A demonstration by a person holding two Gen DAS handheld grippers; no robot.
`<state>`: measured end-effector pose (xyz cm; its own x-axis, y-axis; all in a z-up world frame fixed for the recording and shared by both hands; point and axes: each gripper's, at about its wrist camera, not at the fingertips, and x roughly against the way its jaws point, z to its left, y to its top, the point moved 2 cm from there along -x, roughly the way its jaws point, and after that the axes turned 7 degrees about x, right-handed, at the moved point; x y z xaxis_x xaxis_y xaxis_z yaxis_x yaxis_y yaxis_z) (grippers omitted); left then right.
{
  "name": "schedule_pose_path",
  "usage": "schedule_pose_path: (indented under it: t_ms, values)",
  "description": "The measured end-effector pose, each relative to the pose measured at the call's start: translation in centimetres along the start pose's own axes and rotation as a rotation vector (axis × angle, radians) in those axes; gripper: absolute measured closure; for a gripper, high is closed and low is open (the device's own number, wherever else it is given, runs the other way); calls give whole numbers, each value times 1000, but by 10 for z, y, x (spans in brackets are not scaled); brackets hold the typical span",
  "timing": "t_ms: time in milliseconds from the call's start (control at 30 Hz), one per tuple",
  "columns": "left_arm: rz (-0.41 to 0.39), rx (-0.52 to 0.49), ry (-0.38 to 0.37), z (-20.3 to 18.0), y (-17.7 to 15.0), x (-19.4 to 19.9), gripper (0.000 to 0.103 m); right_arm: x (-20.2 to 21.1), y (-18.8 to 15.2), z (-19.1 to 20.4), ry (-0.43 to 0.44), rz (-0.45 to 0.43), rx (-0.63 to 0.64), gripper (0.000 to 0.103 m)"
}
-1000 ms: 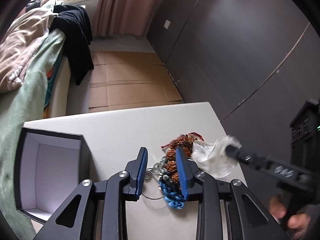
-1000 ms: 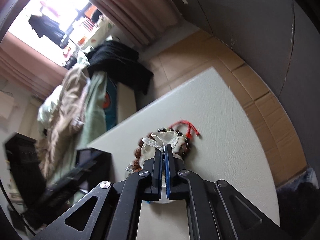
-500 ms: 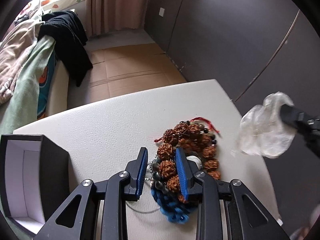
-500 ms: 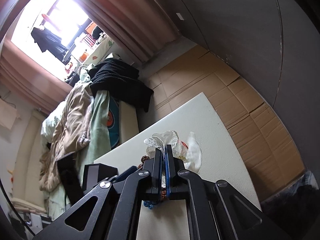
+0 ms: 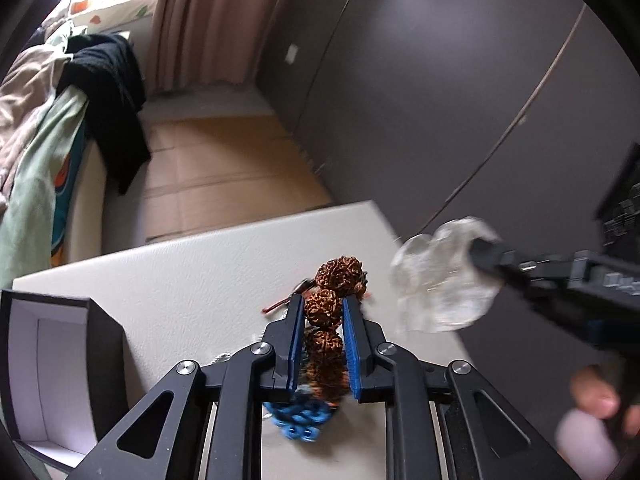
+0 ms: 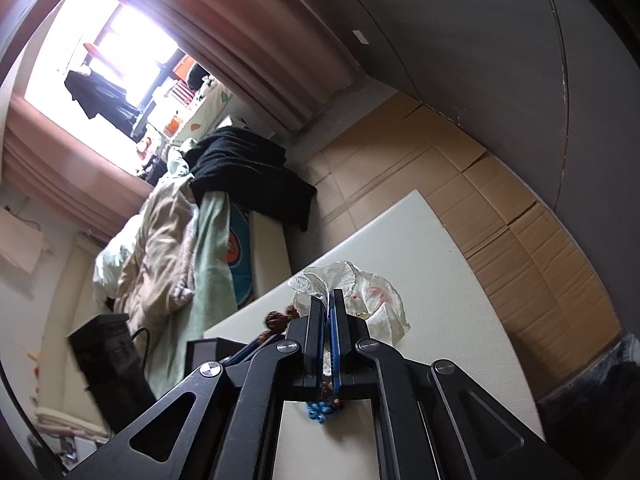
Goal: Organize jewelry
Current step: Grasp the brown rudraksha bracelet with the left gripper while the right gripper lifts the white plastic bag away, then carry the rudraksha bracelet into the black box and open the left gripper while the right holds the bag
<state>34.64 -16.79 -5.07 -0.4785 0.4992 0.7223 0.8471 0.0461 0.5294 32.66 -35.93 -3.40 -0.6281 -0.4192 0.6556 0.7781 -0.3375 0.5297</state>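
2 wrist fisheyes, each close behind its own fingers, angled down at white table (image 5: 208, 280). Both share table (image 6: 448, 280), bed (image 6: 192, 240), cardboard floor (image 5: 224, 176).

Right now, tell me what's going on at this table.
A person is sorting jewelry with two handheld grippers. The left gripper has just been closing its jaws on a brown bead bracelet, and the pads are pressing on a bead. A blue bead bracelet is below it on the white table. The right gripper is shut on a clear plastic bag held off to the side. An open black box waits on the left.
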Motion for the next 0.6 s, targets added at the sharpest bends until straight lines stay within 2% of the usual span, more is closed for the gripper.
schedule_pose_path:
  t_ms: [100, 233, 400, 600]
  values:
    - [-36, 21, -57, -1, 6, 21, 84, 3, 1, 7, 27, -19, -6, 99]
    - [-78, 37, -76, 4, 10, 46, 84, 2, 2, 21, 69, -36, -2, 99]
    - [-149, 41, -31, 16, 13, 77, 84, -10, -3, 50, 132, -32, 30, 99]
    - [-222, 94, 29, 56, 15, 118, 84, -33, -17, 97, 249, 11, 83, 99]
